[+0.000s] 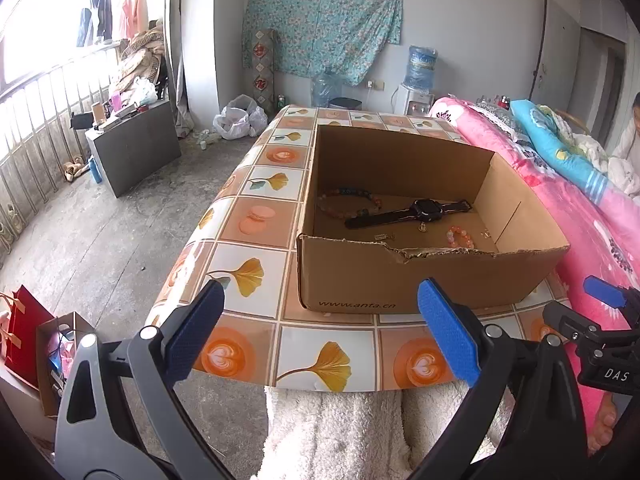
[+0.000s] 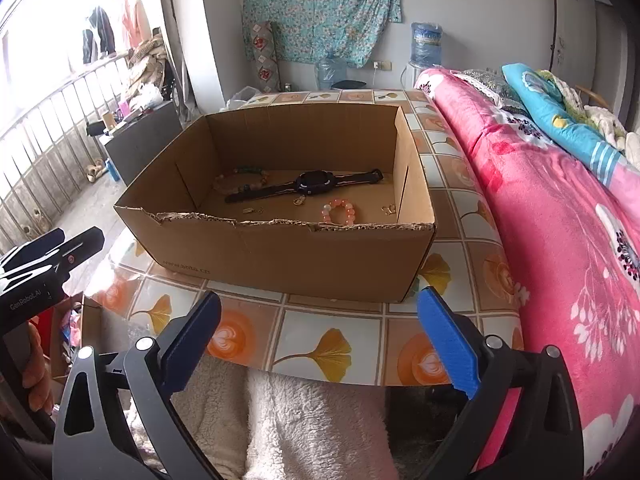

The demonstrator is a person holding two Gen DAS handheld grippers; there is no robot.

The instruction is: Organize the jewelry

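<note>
A cardboard box [image 2: 280, 256] sits open on a table [image 2: 320, 344] covered in a tiled cloth with yellow leaf and orange heart patterns; its near rim is torn and ragged. Inside, on the box floor, a black watch [image 2: 314, 182] lies stretched out across the middle, with a bracelet of mixed dark and amber beads [image 2: 240, 180] behind its left end and a pink bead bracelet [image 2: 339, 212] nearer the front right. A few small gold pieces [image 2: 253, 210] lie scattered between them, too small to identify. The left gripper [image 1: 320, 332] and the right gripper [image 2: 320, 332] both hover short of the table's near edge with their fingers spread wide apart, gripping nothing. A pink flowered blanket [image 2: 560, 240] lies just beside the table on the right.
</note>
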